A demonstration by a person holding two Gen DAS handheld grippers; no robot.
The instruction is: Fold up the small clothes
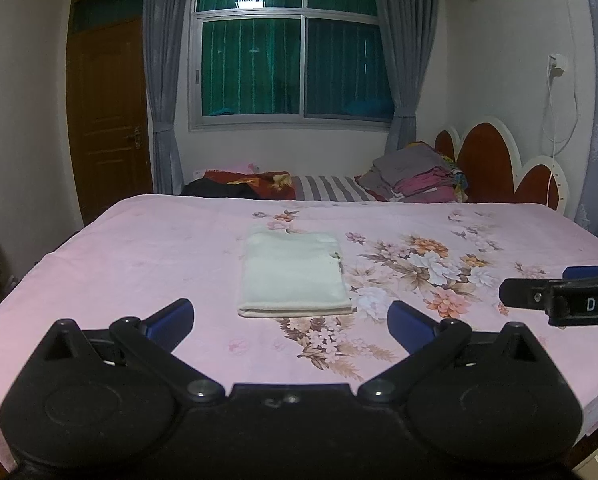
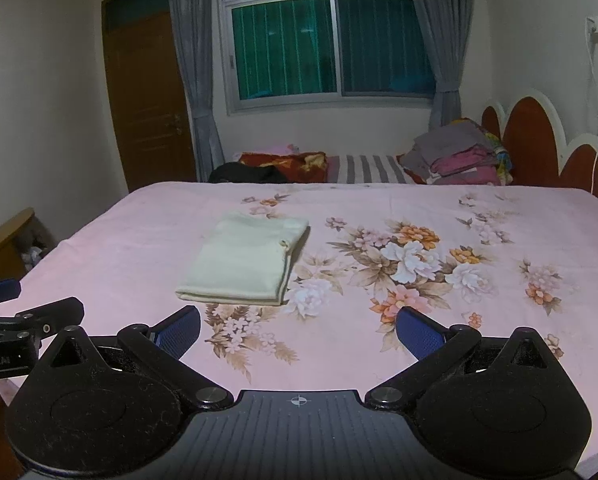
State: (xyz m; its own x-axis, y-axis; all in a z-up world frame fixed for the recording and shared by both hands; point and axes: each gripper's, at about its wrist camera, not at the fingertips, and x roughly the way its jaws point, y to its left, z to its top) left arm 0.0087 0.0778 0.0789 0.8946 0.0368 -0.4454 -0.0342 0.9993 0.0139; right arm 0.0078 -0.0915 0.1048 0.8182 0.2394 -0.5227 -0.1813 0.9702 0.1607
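A small cream garment (image 1: pixel 293 274) lies folded into a neat rectangle on the pink floral bedsheet (image 1: pixel 139 260). It also shows in the right wrist view (image 2: pixel 245 262). My left gripper (image 1: pixel 291 322) is open and empty, held just in front of the garment's near edge, apart from it. My right gripper (image 2: pixel 299 330) is open and empty, in front of and to the right of the garment. The right gripper shows at the right edge of the left wrist view (image 1: pixel 559 296). The left gripper shows at the left edge of the right wrist view (image 2: pixel 31 328).
A pile of folded clothes (image 1: pixel 419 176) and a striped pillow (image 1: pixel 331 188) lie at the far side by the red headboard (image 1: pixel 487 160). A dark garment and red cloth (image 1: pixel 239 184) lie far left. A wooden door (image 1: pixel 107 116) and window stand behind.
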